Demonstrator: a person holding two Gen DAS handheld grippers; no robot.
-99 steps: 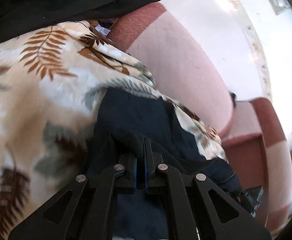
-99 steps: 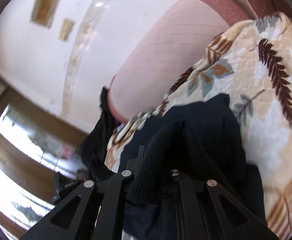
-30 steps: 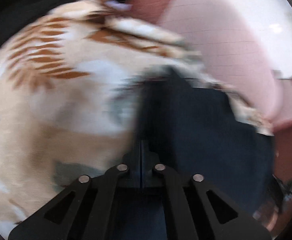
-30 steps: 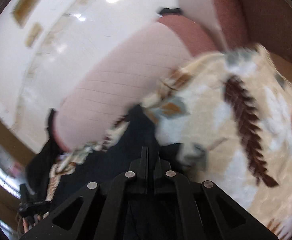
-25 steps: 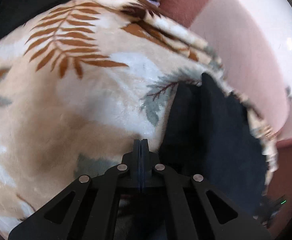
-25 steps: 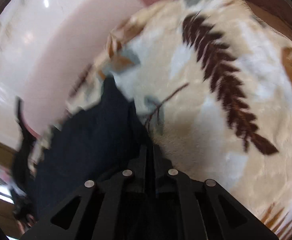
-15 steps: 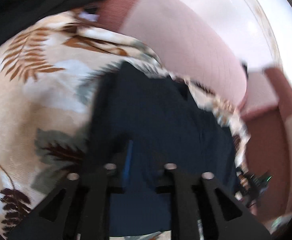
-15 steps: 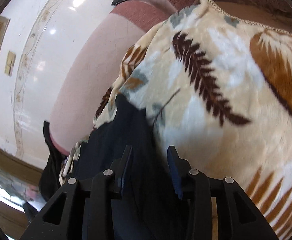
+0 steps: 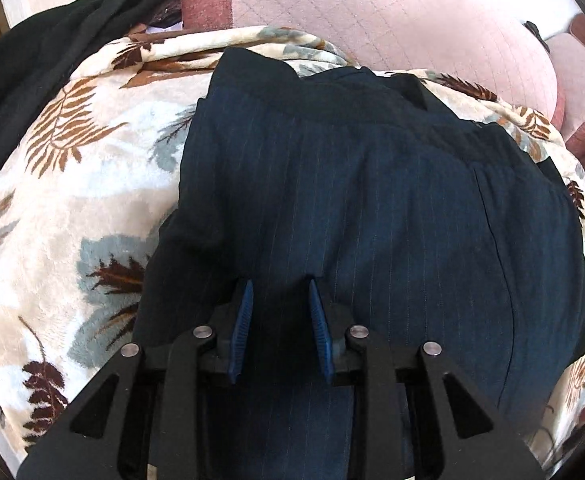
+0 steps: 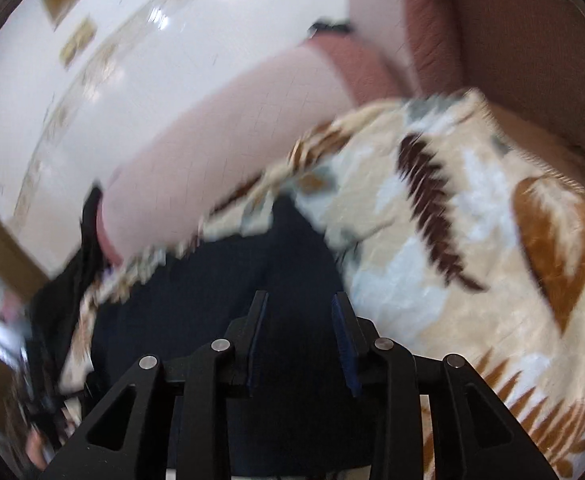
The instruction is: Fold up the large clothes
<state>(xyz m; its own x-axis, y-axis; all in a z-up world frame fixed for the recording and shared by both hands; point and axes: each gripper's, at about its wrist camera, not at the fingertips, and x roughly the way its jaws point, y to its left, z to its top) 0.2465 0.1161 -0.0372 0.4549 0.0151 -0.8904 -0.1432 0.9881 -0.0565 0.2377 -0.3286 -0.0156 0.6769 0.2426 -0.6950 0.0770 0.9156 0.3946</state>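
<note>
the dark pinstriped trousers (image 9: pixel 372 184) lie folded on the leaf-print blanket (image 9: pixel 76 184), filling the middle of the left wrist view from 12 o'clock down to the fingers at 6 o'clock. the left gripper (image 9: pixel 280 320) is spread, its jaws having just opened a little further, with the cloth lying under them and nothing pinched. the right gripper (image 10: pixel 300 336) is spread too, its jaws having just eased slightly inward, over the same dark cloth and not biting it.

the risk, as i judge it: with both grippers free, the top layer can slip on the plush blanket, so the fold may slide open or skew. a careless regrip could catch only 1 layer, or pinch blanket along with cloth and drag the whole stack. the right view is blurred, so exact edge alignment there cannot be judged.

the blanket covers a pink quilted sofa (image 9: pixel 392 28). a black garment (image 9: pixel 44 52) is heaped at 10 o'clock. a white wall with small framed pictures (image 10: pixel 76 28) shows at 11 o'clock in the right view.
</note>
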